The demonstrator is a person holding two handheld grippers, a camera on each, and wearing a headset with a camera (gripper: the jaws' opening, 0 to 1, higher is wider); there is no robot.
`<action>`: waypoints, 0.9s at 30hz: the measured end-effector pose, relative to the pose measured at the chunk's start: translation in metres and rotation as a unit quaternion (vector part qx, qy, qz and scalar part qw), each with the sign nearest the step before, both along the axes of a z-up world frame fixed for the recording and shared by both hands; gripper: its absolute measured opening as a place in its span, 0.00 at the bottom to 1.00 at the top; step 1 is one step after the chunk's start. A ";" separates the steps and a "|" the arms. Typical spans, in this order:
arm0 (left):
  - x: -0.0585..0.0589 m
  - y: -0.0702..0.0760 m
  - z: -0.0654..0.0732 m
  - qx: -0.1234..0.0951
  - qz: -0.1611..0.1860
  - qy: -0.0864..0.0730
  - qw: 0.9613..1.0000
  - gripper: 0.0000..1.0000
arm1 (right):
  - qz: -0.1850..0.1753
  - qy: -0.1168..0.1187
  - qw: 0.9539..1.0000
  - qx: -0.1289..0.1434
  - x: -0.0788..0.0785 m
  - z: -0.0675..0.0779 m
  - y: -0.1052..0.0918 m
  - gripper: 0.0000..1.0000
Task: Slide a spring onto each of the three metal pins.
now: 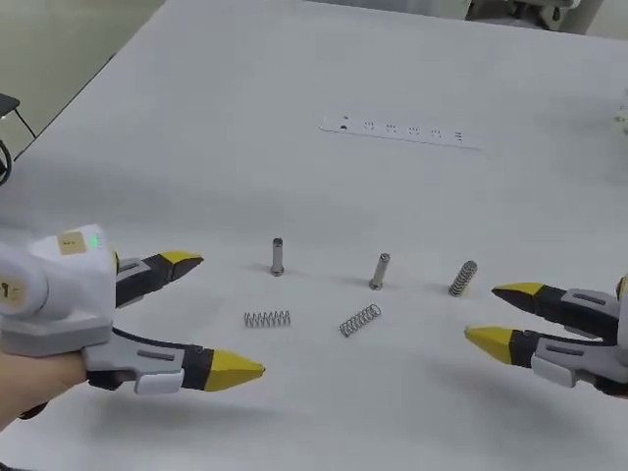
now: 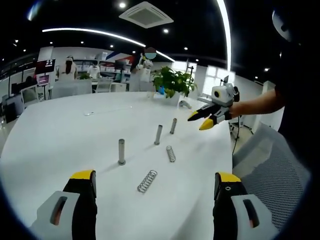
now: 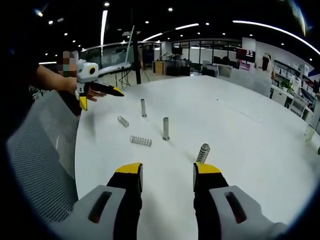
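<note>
Two springs lie loose on the white table [image 1: 412,392], flat on their sides in the stretch between the two tongs. The left loose spring [image 1: 267,319] rests just ahead of the left gripper [image 1: 210,314], roughly in line with the gap of its jaws. The right loose spring [image 1: 360,320] lies slanted a little further on, toward the right gripper [image 1: 501,314].

Behind them stand two bare metal pins, upright and apart from each other. The left pin [image 1: 278,256] is out past the left gripper's far tip, and the middle pin [image 1: 380,271] is about midway between the tongs. Closest to the right gripper, just off its far tip, a standing spring [image 1: 463,278] rises on end with a slight lean. Its coils hide whatever is inside, so I cannot say for sure that a pin is in there.

Both tongs hover above the table with nothing in them and touch none of the parts. The left gripper's jaws are spread wide; the right gripper's jaws are parted too, but less so.

Well beyond the pins, on the far side from both tongs, a white power strip [image 1: 402,130] lies flat on the table. In the left gripper view a leafy plant [image 2: 172,81] stands past the table's far end.
</note>
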State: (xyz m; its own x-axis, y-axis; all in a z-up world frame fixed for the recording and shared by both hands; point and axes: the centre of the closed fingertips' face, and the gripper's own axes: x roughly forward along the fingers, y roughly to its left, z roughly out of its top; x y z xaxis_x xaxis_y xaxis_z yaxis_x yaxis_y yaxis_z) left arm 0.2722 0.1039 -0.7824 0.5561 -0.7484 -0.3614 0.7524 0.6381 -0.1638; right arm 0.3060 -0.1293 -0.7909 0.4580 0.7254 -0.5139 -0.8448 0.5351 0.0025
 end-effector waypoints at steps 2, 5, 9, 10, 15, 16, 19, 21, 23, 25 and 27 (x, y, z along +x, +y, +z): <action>0.000 0.000 0.001 -0.001 0.000 -0.001 1.000 0.95 | 0.004 0.004 1.000 -0.001 -0.004 -0.003 0.001 0.39; 0.001 0.000 0.001 -0.001 -0.001 -0.001 1.000 0.95 | 0.012 0.009 1.000 -0.007 -0.009 -0.008 0.004 0.39; 0.000 0.000 0.000 -0.001 -0.001 0.000 1.000 0.95 | 0.020 0.009 1.000 -0.008 -0.010 -0.008 0.006 0.38; 0.000 0.000 0.000 0.000 -0.001 0.000 1.000 0.95 | 0.024 0.009 1.000 -0.010 -0.011 -0.008 0.008 0.38; -0.002 0.000 -0.002 0.000 -0.001 0.003 1.000 0.95 | 0.047 0.005 0.999 -0.020 -0.012 -0.007 0.020 0.37; -0.002 0.000 -0.003 0.000 -0.001 0.005 1.000 0.95 | 0.052 0.006 0.998 -0.020 -0.012 -0.007 0.024 0.37; -0.002 0.001 -0.003 -0.001 -0.001 0.005 1.000 0.95 | 0.076 -0.001 0.997 -0.031 -0.015 -0.007 0.034 0.37; -0.002 0.001 -0.002 0.000 0.000 0.004 1.000 0.95 | 0.091 -0.009 0.995 -0.042 -0.015 -0.006 0.039 0.36; -0.002 0.001 -0.002 0.001 0.000 0.005 1.000 0.95 | 0.111 -0.016 0.992 -0.057 -0.015 -0.006 0.046 0.36; -0.002 0.002 -0.002 0.002 -0.001 0.005 1.000 0.95 | 0.135 -0.029 0.988 -0.074 -0.013 -0.006 0.050 0.36; -0.002 0.002 -0.002 0.002 0.000 0.004 1.000 0.95 | 0.152 -0.037 0.984 -0.089 -0.011 -0.007 0.054 0.35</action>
